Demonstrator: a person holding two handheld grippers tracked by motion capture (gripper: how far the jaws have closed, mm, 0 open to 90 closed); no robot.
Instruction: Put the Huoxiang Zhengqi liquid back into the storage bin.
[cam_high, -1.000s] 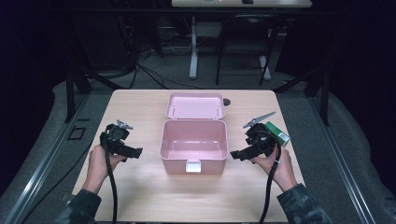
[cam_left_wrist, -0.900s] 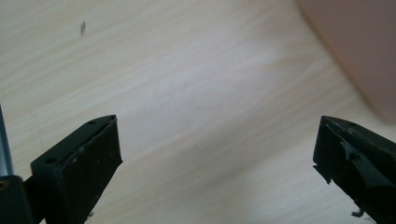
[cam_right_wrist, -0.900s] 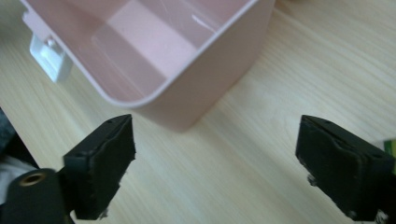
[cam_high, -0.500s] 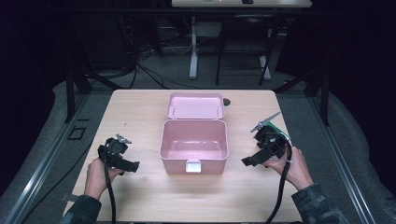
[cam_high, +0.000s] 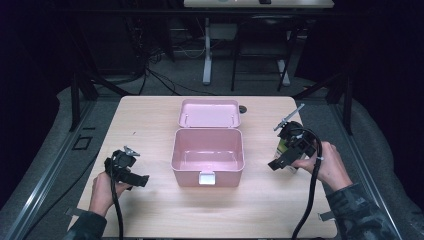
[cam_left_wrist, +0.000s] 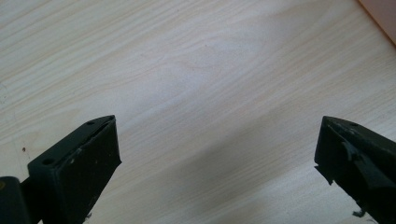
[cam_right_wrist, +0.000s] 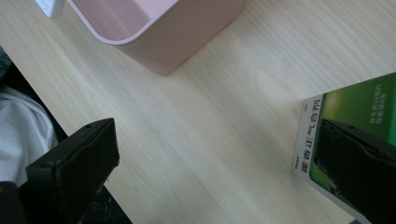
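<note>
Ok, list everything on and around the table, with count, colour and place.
table: one, light wood, centre of the high view.
storage box: one, pink, mid-table, open and empty, white latch at the near side.
lid: one, pink, lying open behind the box.
small dark object: one, at the lid's right corner; too small to identify.
carton: one, green and white, on the table right of the box, by the right claw.
left claw: one, black, open above bare table.
right claw: one, black, open, one jaw in front of the carton.

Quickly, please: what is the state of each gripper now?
Left gripper: open, holding nothing.
Right gripper: open, just opened wider, green box beside one jaw.
</note>
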